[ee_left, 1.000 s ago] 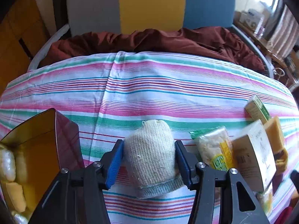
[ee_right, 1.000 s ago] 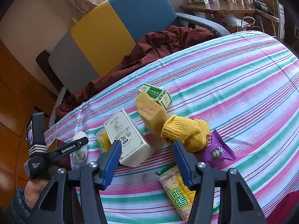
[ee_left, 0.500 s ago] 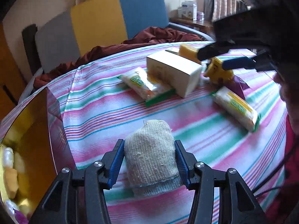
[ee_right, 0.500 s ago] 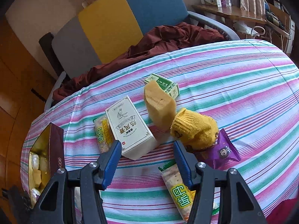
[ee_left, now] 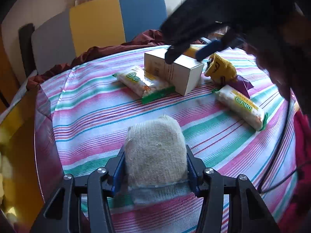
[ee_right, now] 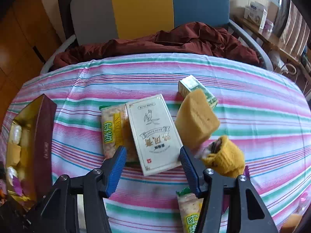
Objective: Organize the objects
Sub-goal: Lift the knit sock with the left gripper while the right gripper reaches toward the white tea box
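1. Nearest the lens in the left wrist view, bottom centre, the left gripper (ee_left: 154, 167) is closed tight on a cream knitted sock bundle (ee_left: 154, 151); its blue pads press both flanks. The knit looks coarse and soft, rounded at the top, with a paler blue-grey cuff at the bottom.

2. Bottom centre of the right wrist view, the right gripper (ee_right: 152, 168) stands wide open and holds nothing. Its ribbed blue jaws straddle the near end of a white carton (ee_right: 153, 134), apparently above it; I cannot tell whether they touch.

3. My reading: the sock is mid-carry, and the carton is the next pick. That calls for lowering the right jaws onto the carton's long sides and closing squarely, since stiff, smooth card may slip.

4. At the left edge of both views sits an open maroon box (ee_right: 43, 134) with a shiny gold lining and pale wrapped pieces inside, a likely destination.

5. Mid-frame on the striped tablecloth (ee_right: 252, 89), a crinkly clear cracker packet (ee_right: 114, 132) lies touching the carton's left side; a second packet (ee_left: 241, 106) lies at the right of the left view.

6. Right of the carton, a porous yellow sponge block (ee_right: 196, 120) leans on a small green box (ee_right: 191, 84), with a fuzzy yellow sock (ee_right: 225, 159) nearer.

7. Farthest, upper frame, a grey, yellow and blue chair (ee_right: 143, 7) holds crumpled maroon fabric (ee_right: 175, 40).
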A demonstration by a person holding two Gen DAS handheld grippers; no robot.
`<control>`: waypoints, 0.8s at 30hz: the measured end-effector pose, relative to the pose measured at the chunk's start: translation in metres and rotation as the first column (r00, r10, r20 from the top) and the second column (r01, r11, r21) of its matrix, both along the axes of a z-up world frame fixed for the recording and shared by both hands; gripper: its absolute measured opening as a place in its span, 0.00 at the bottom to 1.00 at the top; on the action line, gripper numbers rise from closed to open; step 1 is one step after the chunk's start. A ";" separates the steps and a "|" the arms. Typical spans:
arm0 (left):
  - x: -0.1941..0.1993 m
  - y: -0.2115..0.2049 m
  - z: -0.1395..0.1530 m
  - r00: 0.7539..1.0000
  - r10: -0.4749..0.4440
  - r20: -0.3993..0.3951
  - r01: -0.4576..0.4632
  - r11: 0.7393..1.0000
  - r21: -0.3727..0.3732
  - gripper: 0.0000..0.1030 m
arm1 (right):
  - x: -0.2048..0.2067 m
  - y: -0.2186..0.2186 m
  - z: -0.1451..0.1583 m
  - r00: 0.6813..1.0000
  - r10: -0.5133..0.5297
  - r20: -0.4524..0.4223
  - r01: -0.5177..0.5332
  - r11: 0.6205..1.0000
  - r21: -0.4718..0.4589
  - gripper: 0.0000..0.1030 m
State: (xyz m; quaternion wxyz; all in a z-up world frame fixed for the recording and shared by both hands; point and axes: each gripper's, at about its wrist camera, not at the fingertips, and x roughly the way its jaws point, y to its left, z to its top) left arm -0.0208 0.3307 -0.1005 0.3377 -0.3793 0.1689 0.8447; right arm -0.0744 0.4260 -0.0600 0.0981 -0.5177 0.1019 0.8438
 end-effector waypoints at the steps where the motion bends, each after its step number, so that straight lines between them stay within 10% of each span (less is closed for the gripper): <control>1: 0.000 0.000 0.001 1.000 0.004 0.008 -0.004 1.000 0.004 0.52 | -0.006 0.000 -0.001 1.000 0.009 0.013 -0.009 1.000 0.015 0.56; 24: 0.003 -0.003 0.001 1.000 -0.002 -0.007 0.002 1.000 0.028 0.52 | -0.033 0.023 -0.019 0.996 -0.005 0.094 0.009 0.999 -0.043 0.54</control>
